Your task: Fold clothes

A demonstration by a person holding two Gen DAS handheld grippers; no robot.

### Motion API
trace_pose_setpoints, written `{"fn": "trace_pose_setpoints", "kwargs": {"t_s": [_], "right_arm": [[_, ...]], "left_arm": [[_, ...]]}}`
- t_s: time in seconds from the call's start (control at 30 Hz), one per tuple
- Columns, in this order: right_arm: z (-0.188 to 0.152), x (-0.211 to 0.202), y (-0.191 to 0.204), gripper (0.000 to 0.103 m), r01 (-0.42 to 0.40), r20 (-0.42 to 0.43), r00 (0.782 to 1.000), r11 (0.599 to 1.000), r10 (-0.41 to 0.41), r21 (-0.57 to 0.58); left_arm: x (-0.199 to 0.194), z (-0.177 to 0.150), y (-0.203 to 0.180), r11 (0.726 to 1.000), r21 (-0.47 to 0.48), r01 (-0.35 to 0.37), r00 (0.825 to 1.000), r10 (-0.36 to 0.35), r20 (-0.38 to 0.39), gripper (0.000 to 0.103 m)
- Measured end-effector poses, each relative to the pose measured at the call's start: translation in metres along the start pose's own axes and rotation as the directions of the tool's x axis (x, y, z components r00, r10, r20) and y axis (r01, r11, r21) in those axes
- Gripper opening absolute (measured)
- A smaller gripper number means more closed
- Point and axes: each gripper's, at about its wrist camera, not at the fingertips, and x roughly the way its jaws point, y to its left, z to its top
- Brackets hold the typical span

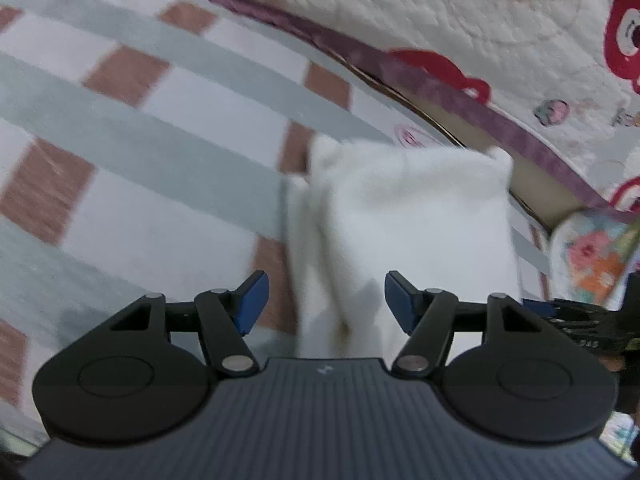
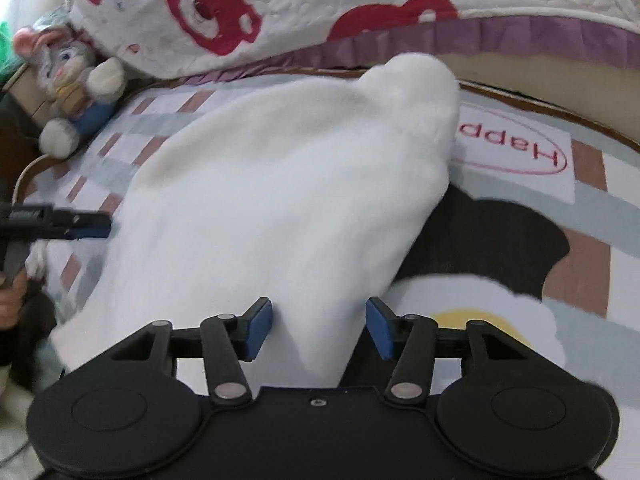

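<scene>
My left claw (image 1: 326, 302) points steeply down at the bed, and its blue pads (image 1: 250, 300) stand apart. The white fleece garment (image 1: 404, 224) lies between them, but the pads do not press it. My right claw (image 2: 319, 328) also tilts down, jaws apart, with a narrow end of the same white garment (image 2: 280, 184) between the pads and not gripped. The garment lies spread on the checked bed cover (image 2: 592, 200), its far end reaching toward the quilt with red bears (image 2: 224, 8). In the right wrist view the left claw (image 2: 80, 222) comes in from the left edge, just beside the garment's border. A plush rabbit (image 2: 68, 80) sits far left.
</scene>
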Motion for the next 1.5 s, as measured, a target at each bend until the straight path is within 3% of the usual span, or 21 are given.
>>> {"fn": "trace_pose_setpoints", "kwargs": {"t_s": [0.17,0.3,0.47,0.63,0.77,0.8,0.83,0.87,0.9,0.93,1.0,1.1,1.2,1.5], "right_arm": [[-0.017,-0.002,-0.022,0.065,-0.113,-0.019,0.993,0.982,0.117,0.152],[-0.031,0.003,-0.044,0.067,-0.203,-0.007,0.976,0.924,0.217,0.324],[-0.041,0.019,-0.059,0.071,-0.277,-0.003,0.951,0.853,0.31,0.442],[-0.038,0.04,-0.063,0.082,-0.308,0.009,0.939,0.834,0.343,0.458],[-0.034,0.059,-0.064,0.09,-0.369,0.083,0.922,0.798,0.377,0.477],[-0.031,0.057,-0.059,0.089,-0.373,0.101,0.924,0.813,0.368,0.447],[-0.029,0.054,-0.053,0.082,-0.376,0.119,0.925,0.828,0.36,0.416],[-0.026,0.052,-0.048,0.066,-0.378,0.137,0.926,0.842,0.352,0.385],[-0.023,0.049,-0.043,0.058,-0.379,0.156,0.925,0.856,0.345,0.353],[-0.02,0.042,-0.036,0.056,-0.381,0.169,0.923,0.876,0.345,0.296],[-0.014,0.026,-0.026,0.051,-0.379,0.185,0.921,0.896,0.341,0.231],[-0.007,0.009,-0.01,0.049,-0.349,0.198,0.927,0.927,0.319,0.14],[-0.003,-0.003,-0.007,0.049,-0.343,0.219,0.924,0.932,0.312,0.118],[0.006,-0.016,-0.002,0.049,-0.331,0.243,0.923,0.938,0.298,0.104]], "left_arm": [[0.017,-0.012,0.005,0.991,-0.079,0.105,0.988,-0.114,-0.107,0.067],[0.027,-0.016,0.006,0.994,-0.076,0.075,0.988,-0.084,-0.13,0.072],[0.036,-0.018,0.007,0.995,-0.065,0.074,0.991,-0.081,-0.106,0.076],[0.045,-0.02,0.009,0.991,-0.052,0.126,0.991,-0.128,-0.038,0.086],[0.049,-0.018,0.002,0.99,-0.009,0.14,0.99,-0.141,-0.015,0.082],[0.049,-0.017,-0.001,0.991,0.009,0.134,0.991,-0.134,-0.021,0.05],[0.046,-0.015,-0.007,0.992,0.044,0.114,0.993,-0.114,-0.02,0.041],[0.04,-0.015,-0.017,0.991,0.104,0.078,0.997,-0.078,-0.005,0.038],[0.034,-0.016,-0.03,0.983,0.18,0.037,0.999,-0.039,0.012,0.035],[0.029,-0.018,-0.043,0.966,0.26,-0.003,0.999,-0.005,0.033,0.034],[0.025,-0.02,-0.057,0.948,0.318,-0.026,0.998,0.009,0.055,0.034],[0.021,-0.015,-0.056,0.96,0.281,0.014,0.998,-0.031,0.058,0.033],[0.017,-0.01,-0.053,0.97,0.236,0.054,0.995,-0.073,0.069,0.032],[0.011,-0.008,-0.064,0.968,0.245,0.055,0.99,-0.085,0.114,0.032]]}}
